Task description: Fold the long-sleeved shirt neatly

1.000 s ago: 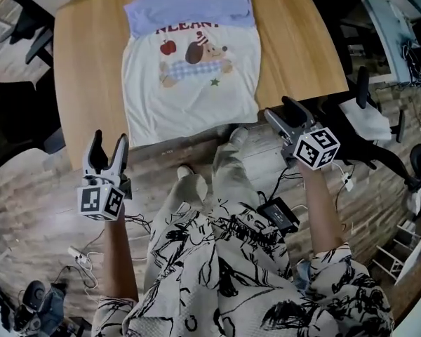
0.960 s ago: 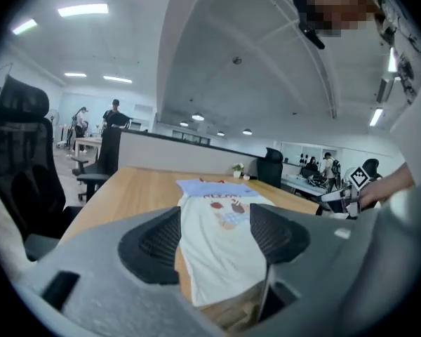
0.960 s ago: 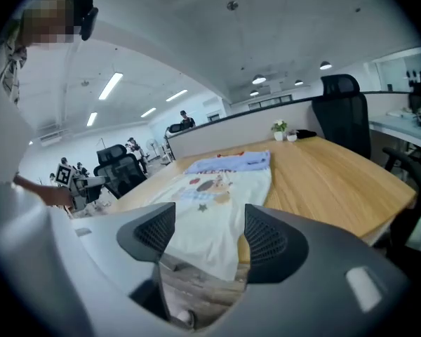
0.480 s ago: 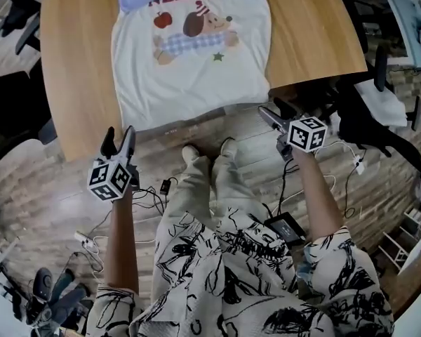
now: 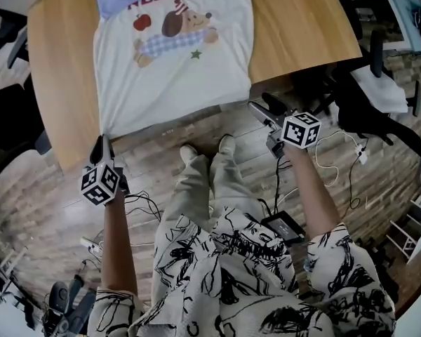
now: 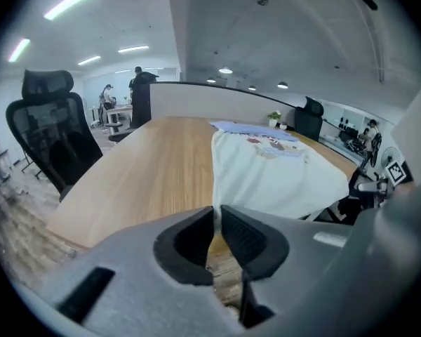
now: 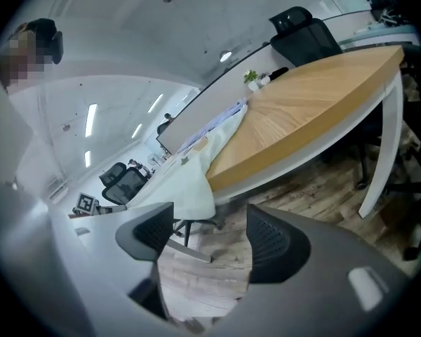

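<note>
Freshly closed left gripper (image 5: 100, 144) on shirt (image 5: 175, 76) corner.

Shirt (image 5: 172, 69) spread on wooden table (image 5: 305, 27)

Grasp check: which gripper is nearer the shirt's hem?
Left. The left gripper, jaws just closed, pinches the shirt at one hem corner; right gripper, open, hangs beside the other corner.

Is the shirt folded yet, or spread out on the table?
Spread out: the shirt lies flat, print up, on the table, hem overhanging the near edge; sleeves cannot be seen.
</note>
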A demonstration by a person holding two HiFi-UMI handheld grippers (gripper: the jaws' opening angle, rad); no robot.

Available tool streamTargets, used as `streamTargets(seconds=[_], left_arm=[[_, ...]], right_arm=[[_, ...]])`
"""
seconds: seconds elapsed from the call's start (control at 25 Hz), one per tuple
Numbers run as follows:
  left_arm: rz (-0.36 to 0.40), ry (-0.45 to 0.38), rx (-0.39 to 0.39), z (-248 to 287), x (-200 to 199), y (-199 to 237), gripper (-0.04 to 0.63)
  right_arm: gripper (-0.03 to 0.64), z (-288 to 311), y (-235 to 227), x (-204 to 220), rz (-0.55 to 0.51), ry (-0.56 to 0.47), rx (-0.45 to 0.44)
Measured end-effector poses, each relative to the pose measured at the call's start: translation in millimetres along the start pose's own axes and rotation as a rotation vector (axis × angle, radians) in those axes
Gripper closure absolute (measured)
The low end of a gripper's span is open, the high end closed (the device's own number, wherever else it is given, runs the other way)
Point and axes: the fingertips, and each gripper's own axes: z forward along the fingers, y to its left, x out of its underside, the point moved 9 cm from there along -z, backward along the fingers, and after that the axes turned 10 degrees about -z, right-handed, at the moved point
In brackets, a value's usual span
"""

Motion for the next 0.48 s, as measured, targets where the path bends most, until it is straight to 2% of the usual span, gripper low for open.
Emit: streamTargets(seconds=[0.24,0.36,0.44,0.48], left_arm=[[0.011,0.011,0.001,7,-3,6,0.555],[0.021,0.029,-0.007,11,0,5,0.555],[0.023,0.032,-0.012,11,2,5,0.555],[0.021,0.031,-0.014,10,2,5,0.555]], right_arm=[[0.278,23,6,9,0.04,-0.02,-0.132],[0.284,38,1,10,0.104,-0.046,-0.212],[0.351,44,0,8,0.147,-0.062,-0.266],[0.435,44,0,7,0.161,-0.065,-0.279]])
